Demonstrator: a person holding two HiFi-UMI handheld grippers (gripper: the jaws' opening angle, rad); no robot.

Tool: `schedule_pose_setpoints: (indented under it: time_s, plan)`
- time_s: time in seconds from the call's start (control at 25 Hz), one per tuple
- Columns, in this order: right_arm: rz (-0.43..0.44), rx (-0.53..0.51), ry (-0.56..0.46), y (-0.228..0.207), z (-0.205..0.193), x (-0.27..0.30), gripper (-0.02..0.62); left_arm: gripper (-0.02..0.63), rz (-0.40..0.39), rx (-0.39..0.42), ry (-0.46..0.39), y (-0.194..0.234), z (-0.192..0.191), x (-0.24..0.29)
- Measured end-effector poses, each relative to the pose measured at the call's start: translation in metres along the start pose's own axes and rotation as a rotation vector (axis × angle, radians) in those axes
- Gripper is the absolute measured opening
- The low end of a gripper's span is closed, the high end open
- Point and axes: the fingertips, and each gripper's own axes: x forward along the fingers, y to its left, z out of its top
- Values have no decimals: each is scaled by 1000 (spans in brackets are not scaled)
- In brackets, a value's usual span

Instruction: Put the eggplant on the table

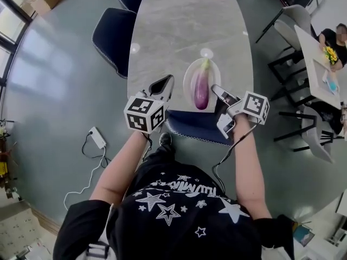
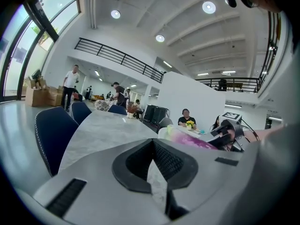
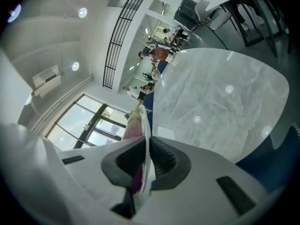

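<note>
eggplant (image 1: 201, 89) lies on plate (image 1: 189, 79) at table (image 1: 184, 20) near edge | right gripper (image 1: 216, 90) pinches plate rim at 3 o'clock | left gripper (image 1: 167, 82) at 9 o'clock, closed, empty | tip plate slowly so the eggplant slides off softly

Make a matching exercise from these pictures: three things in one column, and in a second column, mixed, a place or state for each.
Things:
1. eggplant
2. plate
3. left hand-held gripper

Places and states:
a. rim pinched by the right hand-held gripper
b. jaws together, nothing between them
c. lies on the plate

Pairs: 1-c, 2-a, 3-b
</note>
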Motion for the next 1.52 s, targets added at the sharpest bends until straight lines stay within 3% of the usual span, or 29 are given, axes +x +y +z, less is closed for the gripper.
schedule_pose_setpoints:
  time_s: [0.48, 0.96, 1.32, 1.52]
  plan:
    - [-71, 58, -58, -14, 54, 81, 23, 8, -76, -19, 46, 80, 23, 73]
    - [-76, 67, -74, -12, 49, 75, 23, 8, -102, -8, 50, 76, 23, 72]
    - [-58, 41, -51, -21, 56, 84, 23, 8, -52, 12, 38, 85, 24, 73]
    - [-36, 36, -41, -27, 89, 101, 23, 8, -36, 26, 46, 97, 35, 103]
